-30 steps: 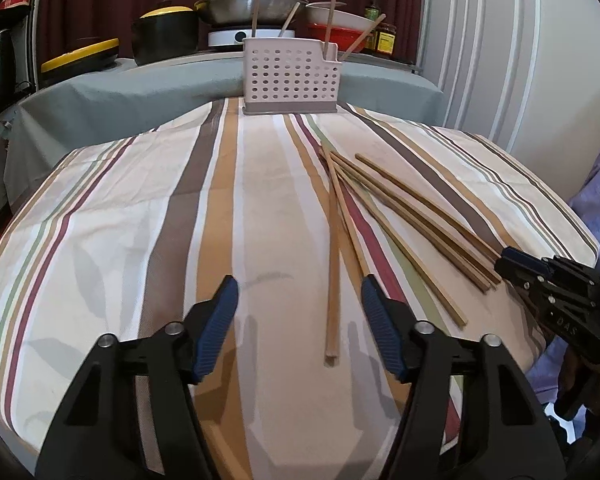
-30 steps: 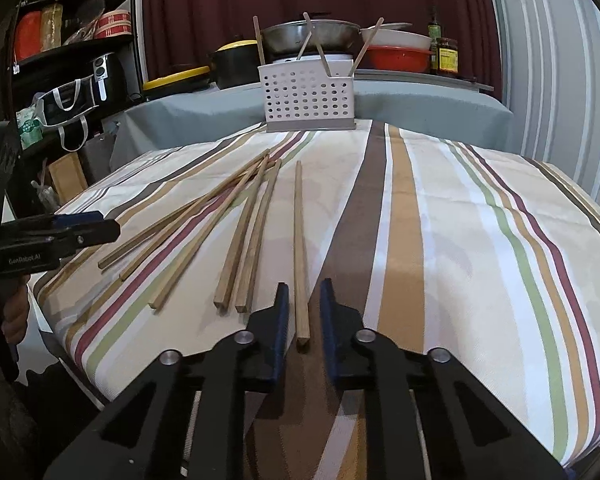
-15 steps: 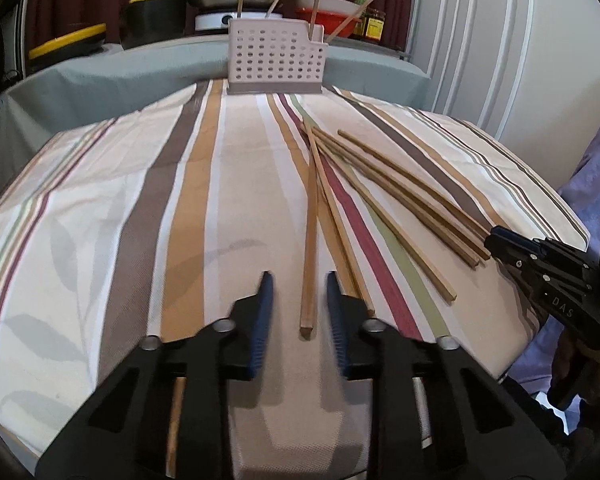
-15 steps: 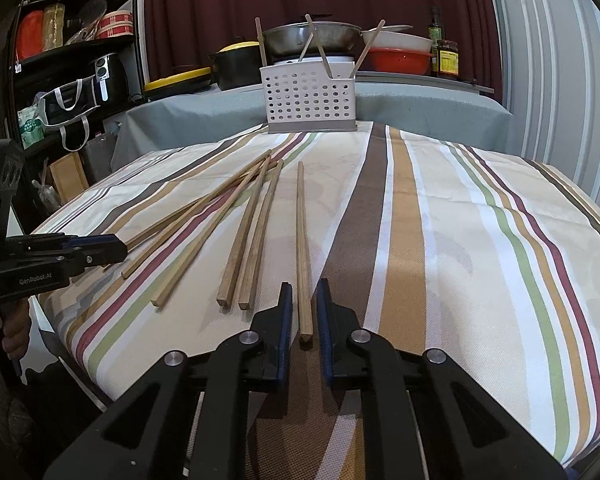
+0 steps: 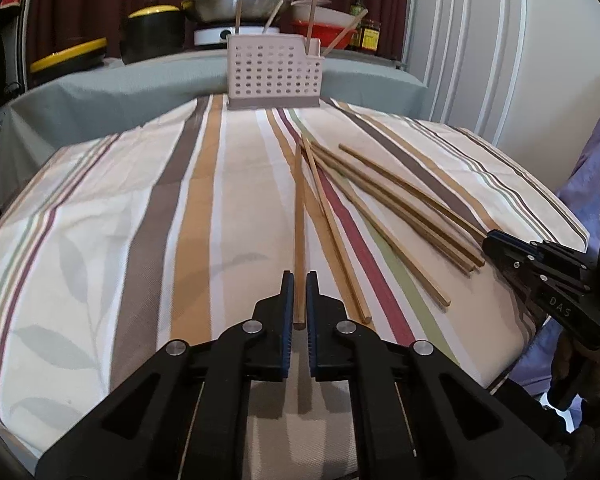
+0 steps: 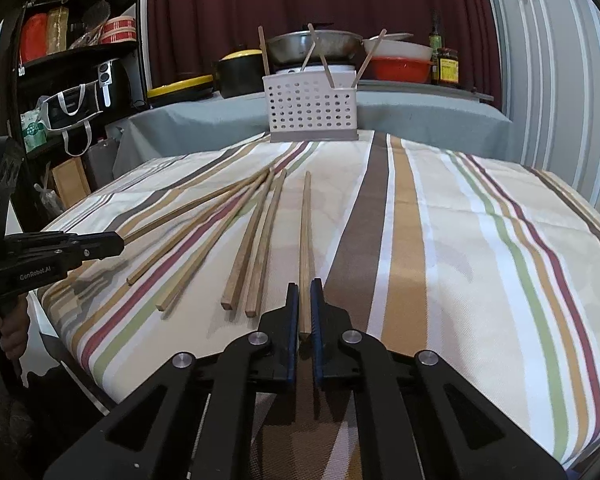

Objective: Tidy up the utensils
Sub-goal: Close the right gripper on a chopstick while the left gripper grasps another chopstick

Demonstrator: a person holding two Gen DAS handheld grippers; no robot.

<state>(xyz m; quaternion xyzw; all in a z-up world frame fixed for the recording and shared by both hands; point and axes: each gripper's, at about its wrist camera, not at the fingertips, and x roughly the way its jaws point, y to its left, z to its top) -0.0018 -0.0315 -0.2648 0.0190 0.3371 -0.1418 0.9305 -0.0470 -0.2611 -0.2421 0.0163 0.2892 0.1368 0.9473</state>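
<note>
- Chopstick A [image 5: 299, 220]: lies flat on the desk [image 5: 120, 240]. Its long axis runs 6 to 12 o'clock in the left wrist view, and its far tip points at the holder [image 5: 274, 74].
- Left gripper [image 5: 298, 292]: narrowed to the stick's width. The near end of chopstick A sits between the blue pads, which appear to be clamped on it. The gripper axis and the stick axis are in line.
- Chopstick B [image 6: 306, 232]: same orientation in the right wrist view, 6 to 12 o'clock, flat on the desk.
- Right gripper [image 6: 304, 300]: also narrow, with the pads closed on the near end of chopstick B.
- It cannot be told from these views whether A and B are the same stick.
- Loose chopsticks [image 5: 384, 216]: they fan out from a common far point. In the left wrist view their near ends spread toward 3 to 4 o'clock of chopstick A, and the nearest one lies just beside it.
- Holder: white, perforated, upright at 12 o'clock on the far edge of the desk, well apart from both grippers. Several sticks already stand in it.
- Assessment: the grasp step is at or near completion.
- Next move: the stick must be lifted, its far tip swung down, and the stick carried along 12 o'clock to the holder's open top.
- Risk: an end grip leaves a long free lever, so the stick may pivot in the pads.
</note>
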